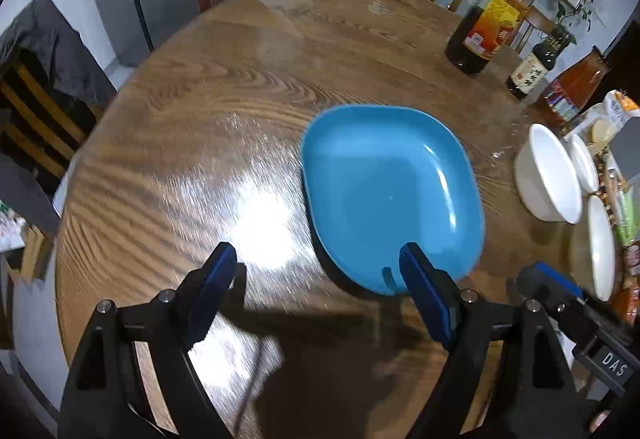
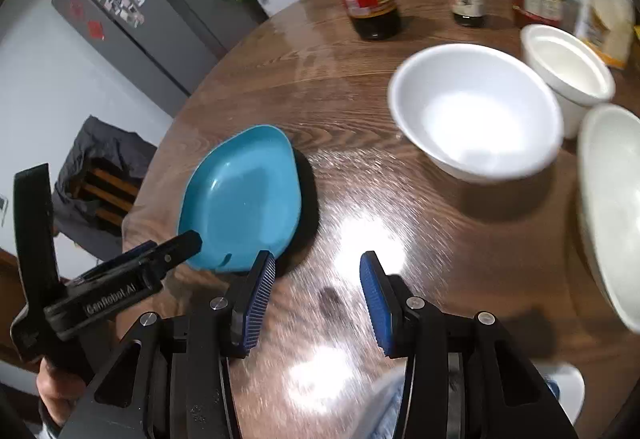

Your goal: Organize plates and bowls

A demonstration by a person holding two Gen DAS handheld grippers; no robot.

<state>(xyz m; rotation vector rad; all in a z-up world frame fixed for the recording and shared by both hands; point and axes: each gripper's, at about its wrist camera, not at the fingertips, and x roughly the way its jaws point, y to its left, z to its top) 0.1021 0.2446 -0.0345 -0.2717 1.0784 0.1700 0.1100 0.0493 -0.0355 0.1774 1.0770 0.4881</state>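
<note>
A blue squarish plate (image 1: 388, 195) lies flat on the round wooden table (image 1: 200, 99). My left gripper (image 1: 318, 259) hovers open over the table at the plate's near edge. Its right finger overlaps the rim, and nothing is between the pads. In the right wrist view, my right gripper (image 2: 318, 263) is open and empty over bare wood, just right of the blue plate (image 2: 244, 199). My left gripper (image 2: 172, 245) reaches in from the left beside that plate. A wide white bowl (image 2: 476, 111), a smaller white bowl (image 2: 568, 67) and a third white bowl (image 2: 612, 207) stand to the right.
A large soy sauce bottle (image 1: 492, 19), a small dark bottle (image 1: 532, 67) and an orange sauce bottle (image 1: 576, 87) stand at the table's far right, with food packets beside them. Wooden chairs sit behind the table and at its left. A grey fridge (image 2: 132, 11) stands beyond.
</note>
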